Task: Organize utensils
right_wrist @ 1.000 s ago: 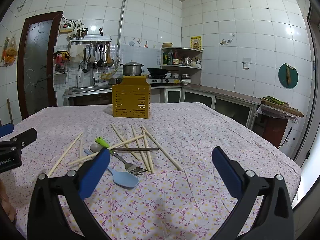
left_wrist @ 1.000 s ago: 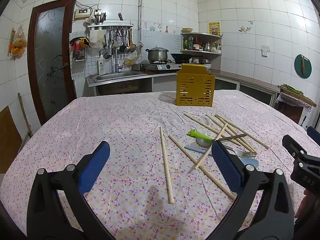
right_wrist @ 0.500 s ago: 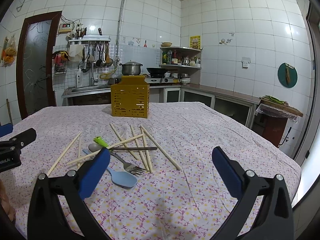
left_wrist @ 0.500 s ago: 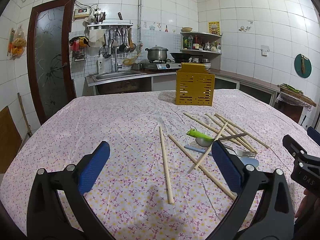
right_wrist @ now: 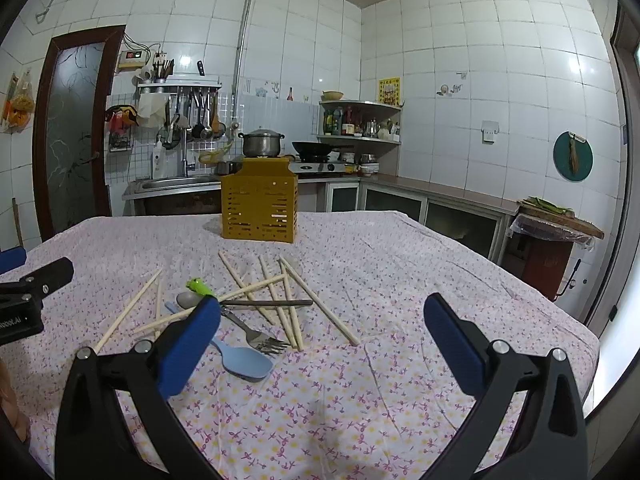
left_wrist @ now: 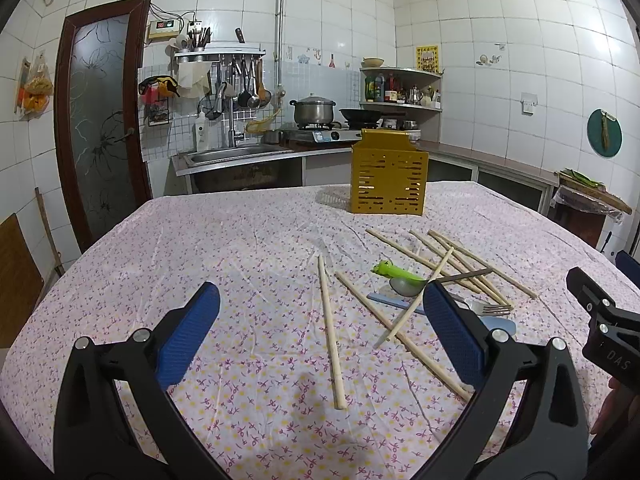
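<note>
Left gripper [left_wrist: 320, 332], right gripper [right_wrist: 320, 340]: jaws wide apart

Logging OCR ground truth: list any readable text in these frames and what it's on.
"DAS" on the right gripper body, left wrist view.
"obot.AI", first letters cut off, on the left gripper body, right wrist view.
Yellow wall poster: print too small to read.
Wall timer box: red display unreadable.
Shelf bottles: labels blurred.

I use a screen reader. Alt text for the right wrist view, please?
Open right gripper above a floral tablecloth strewn with chopsticks, a fork and a blue spoon; a yellow holder stands behind.
</note>
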### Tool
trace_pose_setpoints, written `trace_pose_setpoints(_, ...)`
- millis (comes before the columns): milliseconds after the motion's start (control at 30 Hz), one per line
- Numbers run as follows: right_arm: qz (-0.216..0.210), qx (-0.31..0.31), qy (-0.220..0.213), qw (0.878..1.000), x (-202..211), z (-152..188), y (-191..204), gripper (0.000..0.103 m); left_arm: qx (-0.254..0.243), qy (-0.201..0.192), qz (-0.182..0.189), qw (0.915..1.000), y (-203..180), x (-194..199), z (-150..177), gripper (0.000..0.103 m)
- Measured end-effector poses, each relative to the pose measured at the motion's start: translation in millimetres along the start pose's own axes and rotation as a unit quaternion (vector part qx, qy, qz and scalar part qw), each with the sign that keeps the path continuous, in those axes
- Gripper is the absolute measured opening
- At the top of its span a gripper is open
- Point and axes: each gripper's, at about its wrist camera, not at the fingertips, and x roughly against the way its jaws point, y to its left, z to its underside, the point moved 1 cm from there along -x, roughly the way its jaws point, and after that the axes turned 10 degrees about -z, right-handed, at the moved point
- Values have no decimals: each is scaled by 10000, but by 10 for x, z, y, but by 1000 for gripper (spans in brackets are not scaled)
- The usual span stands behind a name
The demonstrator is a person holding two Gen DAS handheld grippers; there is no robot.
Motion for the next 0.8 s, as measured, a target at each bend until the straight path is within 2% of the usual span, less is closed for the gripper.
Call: trace_pose_setpoints(800, 23, 35, -121, 9999, 67, -41, 2, 99, 3, -119, 43, 9999, 6, 40, -3, 98)
